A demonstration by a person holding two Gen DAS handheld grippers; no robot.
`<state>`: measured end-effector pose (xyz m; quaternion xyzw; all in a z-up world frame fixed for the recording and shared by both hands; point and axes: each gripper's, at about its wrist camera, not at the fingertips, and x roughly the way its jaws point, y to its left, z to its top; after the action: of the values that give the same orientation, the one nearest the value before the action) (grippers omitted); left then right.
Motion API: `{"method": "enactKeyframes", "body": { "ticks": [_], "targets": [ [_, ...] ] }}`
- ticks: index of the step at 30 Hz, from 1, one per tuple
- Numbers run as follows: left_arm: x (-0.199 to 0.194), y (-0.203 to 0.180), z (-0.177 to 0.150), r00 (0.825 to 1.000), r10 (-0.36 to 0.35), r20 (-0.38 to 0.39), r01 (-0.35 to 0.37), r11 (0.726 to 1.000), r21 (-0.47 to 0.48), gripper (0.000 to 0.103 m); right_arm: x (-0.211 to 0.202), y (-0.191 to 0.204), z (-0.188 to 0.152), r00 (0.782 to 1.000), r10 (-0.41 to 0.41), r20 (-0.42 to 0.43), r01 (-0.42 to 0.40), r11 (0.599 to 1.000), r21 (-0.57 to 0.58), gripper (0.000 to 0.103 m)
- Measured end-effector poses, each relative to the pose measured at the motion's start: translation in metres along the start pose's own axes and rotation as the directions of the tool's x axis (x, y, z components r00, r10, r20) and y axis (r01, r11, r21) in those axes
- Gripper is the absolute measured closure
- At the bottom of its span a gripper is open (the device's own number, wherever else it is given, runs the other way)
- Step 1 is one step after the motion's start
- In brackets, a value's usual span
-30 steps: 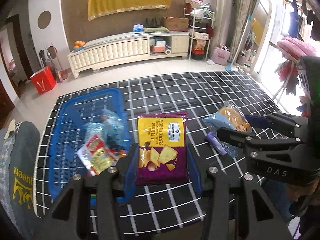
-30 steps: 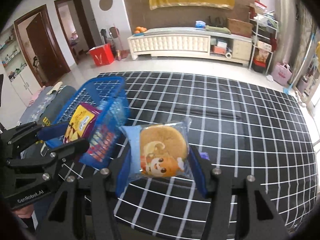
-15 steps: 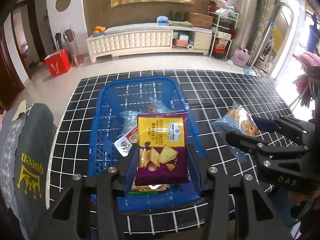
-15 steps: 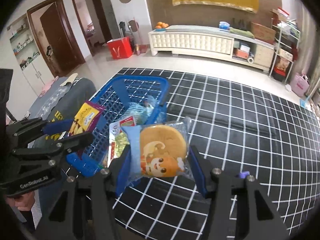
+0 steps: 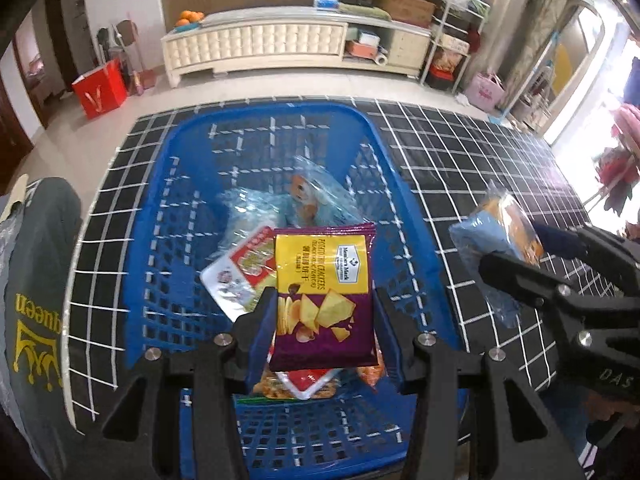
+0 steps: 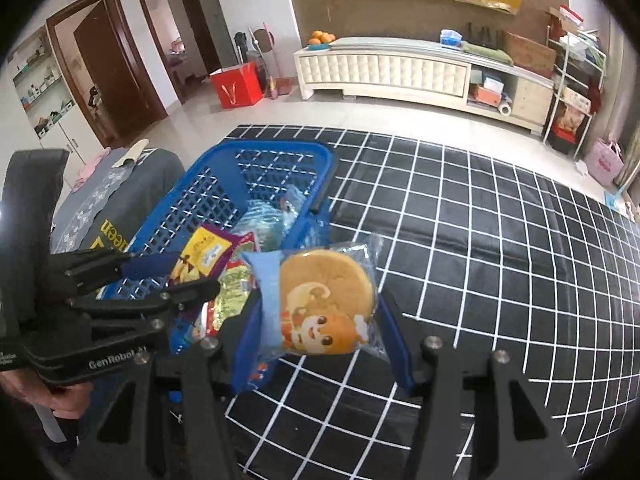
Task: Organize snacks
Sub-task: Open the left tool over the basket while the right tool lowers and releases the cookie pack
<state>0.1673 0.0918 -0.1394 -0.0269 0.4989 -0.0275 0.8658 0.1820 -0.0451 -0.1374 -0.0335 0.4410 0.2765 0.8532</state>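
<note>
My left gripper (image 5: 324,320) is shut on a yellow and purple cracker bag (image 5: 323,292), held above the blue plastic basket (image 5: 168,216). Several wrapped snacks (image 5: 244,268) lie inside the basket. My right gripper (image 6: 320,320) is shut on a clear packet with a round cake and cartoon squirrel (image 6: 324,300), hanging just right of the basket (image 6: 224,184) over the black grid cloth. In the left wrist view the cake packet (image 5: 496,236) and right gripper (image 5: 520,256) sit at the right. The right wrist view shows the left gripper (image 6: 172,270) with the cracker bag (image 6: 200,256) at the left.
A black cloth with white grid lines (image 6: 480,240) covers the table, stretching wide to the right of the basket. A grey garment with yellow lettering (image 5: 32,304) lies at the left edge. A hand (image 6: 52,396) holds the left gripper. A cream cabinet (image 6: 400,68) stands far behind.
The left gripper has carried the cracker bag leftward, from over the cloth to over the middle of the basket. The right gripper with the cake packet has moved closer to the basket.
</note>
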Motion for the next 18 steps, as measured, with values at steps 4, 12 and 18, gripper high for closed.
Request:
{"method": "enactKeyframes", "body": {
  "ticks": [4, 12, 18],
  "targets": [
    [0.0, -0.01, -0.006, 1.0, 0.027, -0.015, -0.027, 0.999, 0.029, 0.046, -0.002, -0.006, -0.001, 1.0, 0.0, -0.003, 0.0, 1.0, 0.012, 0.043],
    [-0.036, -0.005, -0.009, 0.998, 0.019, 0.063, -0.02, 1.0, 0.007, 0.035, -0.017, 0.003, 0.002, 1.0, 0.014, 0.024, -0.014, 1.0, -0.006, 0.043],
    [-0.061, 0.019, -0.008, 0.992, 0.055, 0.112, -0.052, 0.998, -0.031, 0.034, -0.024, 0.014, 0.016, 0.999, 0.025, 0.035, -0.024, 0.999, -0.033, 0.043]
  ]
}}
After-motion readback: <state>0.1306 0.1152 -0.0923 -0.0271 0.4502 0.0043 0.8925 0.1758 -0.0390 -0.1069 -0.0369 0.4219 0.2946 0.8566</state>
